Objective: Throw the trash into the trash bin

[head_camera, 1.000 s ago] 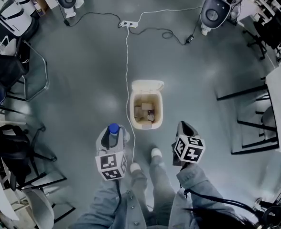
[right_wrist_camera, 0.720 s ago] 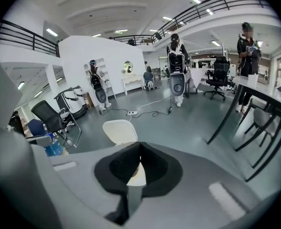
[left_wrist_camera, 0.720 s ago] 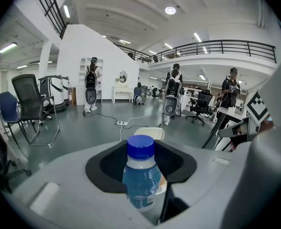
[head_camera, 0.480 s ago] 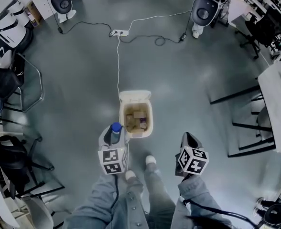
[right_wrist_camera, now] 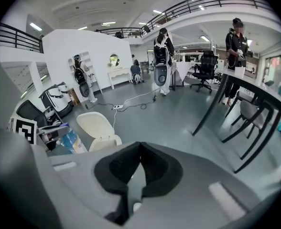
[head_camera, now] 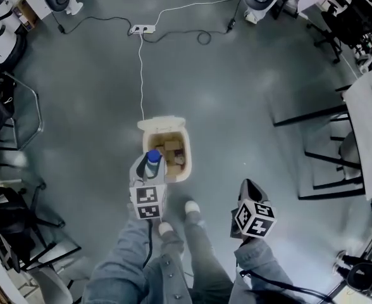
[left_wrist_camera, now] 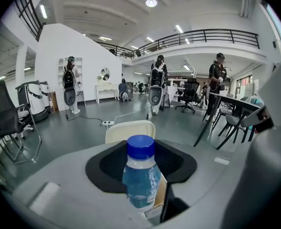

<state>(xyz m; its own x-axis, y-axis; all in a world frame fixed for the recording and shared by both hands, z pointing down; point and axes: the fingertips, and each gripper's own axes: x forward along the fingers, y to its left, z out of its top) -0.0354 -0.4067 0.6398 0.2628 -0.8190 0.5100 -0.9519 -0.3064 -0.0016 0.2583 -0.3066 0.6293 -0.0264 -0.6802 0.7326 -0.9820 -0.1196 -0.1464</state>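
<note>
A clear plastic bottle (head_camera: 153,158) with a blue cap stands upright between the jaws of my left gripper (head_camera: 150,167), which is shut on it. In the head view it sits at the near left rim of the cream trash bin (head_camera: 182,163), whose lid (head_camera: 164,123) is flipped open; cardboard scraps lie inside. In the left gripper view the bottle (left_wrist_camera: 141,182) fills the gap of the gripper (left_wrist_camera: 141,162), with the bin lid (left_wrist_camera: 130,130) just behind. My right gripper (head_camera: 248,187) hangs to the right of the bin, shut and empty. In its own view the right gripper (right_wrist_camera: 139,147) points past the bin (right_wrist_camera: 101,140).
A white cable (head_camera: 141,68) runs from the bin to a power strip (head_camera: 137,28). Chairs (head_camera: 9,106) line the left, a black-legged table (head_camera: 369,113) the right. The person's shoes (head_camera: 191,206) are just behind the bin. Several people (left_wrist_camera: 219,80) stand far off.
The person has walked up to the bin, which now lies closer. My left gripper has carried the bottle forward and down to the bin's near rim. My right gripper has come along.
</note>
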